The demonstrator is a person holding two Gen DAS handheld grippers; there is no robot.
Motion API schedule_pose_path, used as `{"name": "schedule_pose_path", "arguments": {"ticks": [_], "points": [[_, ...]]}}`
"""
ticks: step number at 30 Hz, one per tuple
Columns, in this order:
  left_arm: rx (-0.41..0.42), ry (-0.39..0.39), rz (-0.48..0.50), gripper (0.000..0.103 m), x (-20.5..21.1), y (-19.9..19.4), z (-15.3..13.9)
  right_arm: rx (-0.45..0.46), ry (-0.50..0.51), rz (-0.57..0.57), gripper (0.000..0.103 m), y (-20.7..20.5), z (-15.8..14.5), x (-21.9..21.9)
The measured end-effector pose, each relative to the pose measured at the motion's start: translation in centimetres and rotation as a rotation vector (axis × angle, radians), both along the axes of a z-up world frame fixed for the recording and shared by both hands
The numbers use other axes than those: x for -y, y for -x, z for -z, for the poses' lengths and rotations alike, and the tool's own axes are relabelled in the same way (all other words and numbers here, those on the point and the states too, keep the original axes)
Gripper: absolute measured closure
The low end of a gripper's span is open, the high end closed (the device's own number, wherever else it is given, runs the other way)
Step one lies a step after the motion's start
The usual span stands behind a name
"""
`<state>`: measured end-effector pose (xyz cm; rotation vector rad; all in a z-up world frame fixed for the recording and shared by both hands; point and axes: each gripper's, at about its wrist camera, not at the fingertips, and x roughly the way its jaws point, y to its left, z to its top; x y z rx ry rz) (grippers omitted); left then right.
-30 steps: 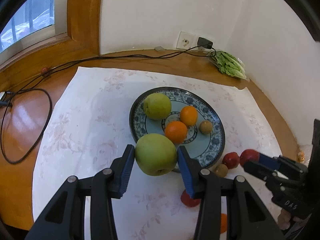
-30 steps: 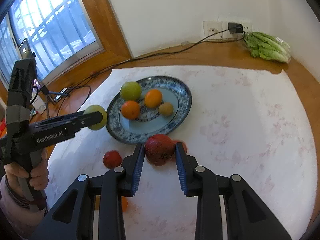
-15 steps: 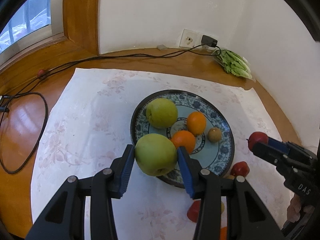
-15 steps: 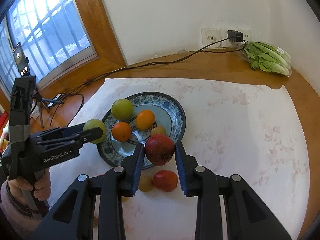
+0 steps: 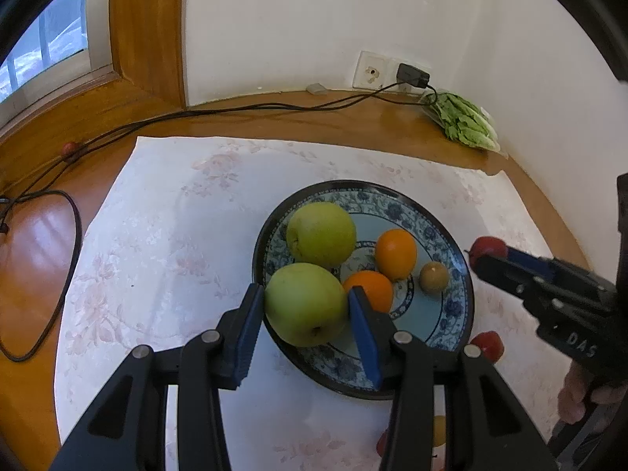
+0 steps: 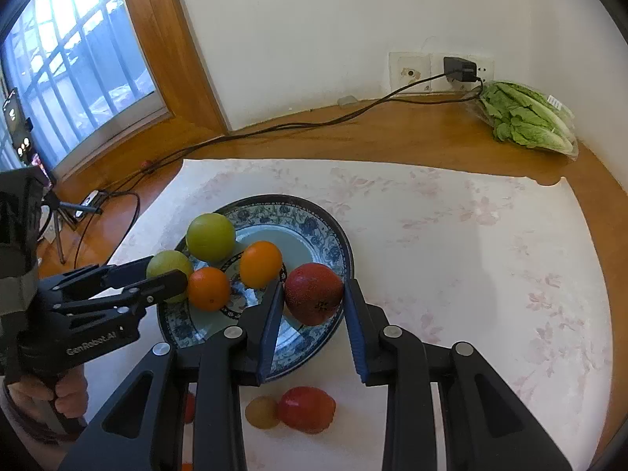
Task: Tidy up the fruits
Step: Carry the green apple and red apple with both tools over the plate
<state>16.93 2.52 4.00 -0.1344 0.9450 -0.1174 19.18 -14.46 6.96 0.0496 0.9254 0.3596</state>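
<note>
A blue-patterned plate (image 5: 451, 310) sits a little right of centre in the left wrist view, on a pale flowered cloth (image 5: 165, 235) over a wooden table (image 5: 35, 243). On the plate rest a green apple (image 5: 321, 234) at its upper left, two oranges (image 5: 395, 253) toward the middle, one just below and left of the other, and a small brown kiwi (image 5: 433, 277) at the right. The left gripper (image 5: 305, 320) clamps a second green apple (image 5: 305, 303) between its blue pads, over the plate's lower left rim. In the right wrist view the right gripper (image 6: 314, 310) clasps a red apple (image 6: 314, 292) over the plate's right side. Off the plate, at the bottom centre of that view, a red fruit (image 6: 306, 409) and a small yellowish fruit (image 6: 262, 411) lie touching on the cloth. A bag of lettuce (image 6: 528, 119) lies at the upper right by the wall.
</note>
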Motion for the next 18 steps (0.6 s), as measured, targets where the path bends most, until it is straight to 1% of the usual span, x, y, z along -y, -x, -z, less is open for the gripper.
{"name": "schedule_pose_path", "arguments": {"ticks": [13, 18], "points": [[0.016, -0.021, 0.000, 0.056, 0.2, -0.3, 0.2, -0.023, 0.021, -0.007, 0.071, -1.7, 1.3, -1.1], [0.015, -0.018, -0.002, 0.056, 0.1, -0.3, 0.2, -0.016, 0.040, -0.012, 0.071, -1.9, 1.5, -1.6]]}}
